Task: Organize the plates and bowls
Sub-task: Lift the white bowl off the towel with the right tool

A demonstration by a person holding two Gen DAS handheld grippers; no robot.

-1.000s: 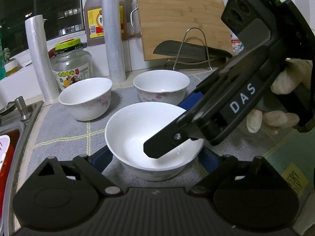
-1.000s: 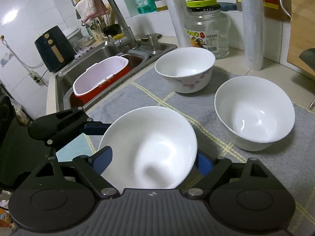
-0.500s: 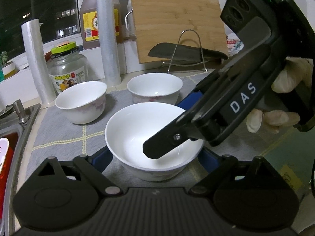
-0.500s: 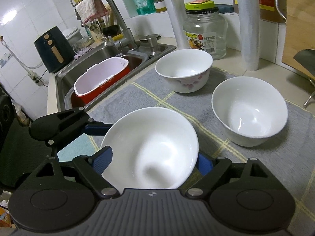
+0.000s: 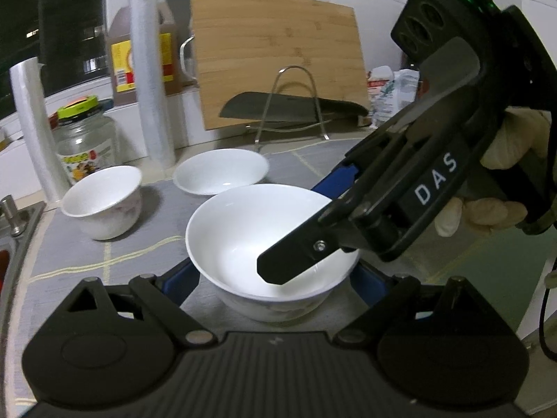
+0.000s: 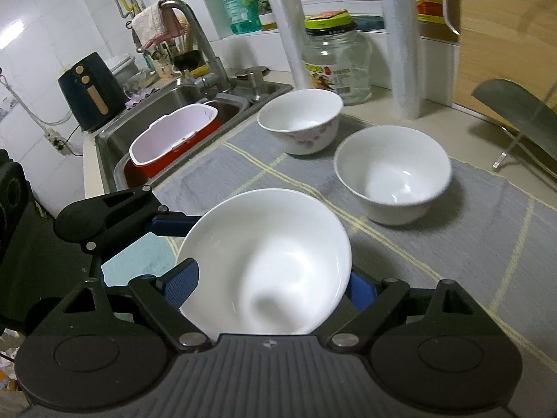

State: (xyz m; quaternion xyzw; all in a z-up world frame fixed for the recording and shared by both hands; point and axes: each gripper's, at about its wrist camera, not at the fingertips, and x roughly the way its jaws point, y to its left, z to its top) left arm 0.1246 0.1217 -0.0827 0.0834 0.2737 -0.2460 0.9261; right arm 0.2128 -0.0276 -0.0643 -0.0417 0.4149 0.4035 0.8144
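A white bowl (image 5: 257, 240) sits between the blue pads of both grippers, held above the grey mat (image 5: 115, 254). My left gripper (image 5: 275, 280) is shut on it from the near side. My right gripper (image 6: 268, 287) is shut on the same bowl (image 6: 268, 254), and its body reaches in from the right in the left wrist view (image 5: 410, 188). Two more white bowls stand on the mat behind: a flowered one (image 6: 301, 120) on the left and a plain one (image 6: 393, 172) on the right.
A sink (image 6: 163, 104) with a red and white tub (image 6: 174, 139) lies left of the mat. A glass jar (image 6: 334, 59), plastic rolls (image 6: 400, 38), a cutting board (image 5: 278, 59) and a knife on a wire stand (image 5: 292, 108) line the back.
Both grippers have lifted the held bowl and drawn it back toward me. The two bowls on the mat now sit farther away and lower in view.
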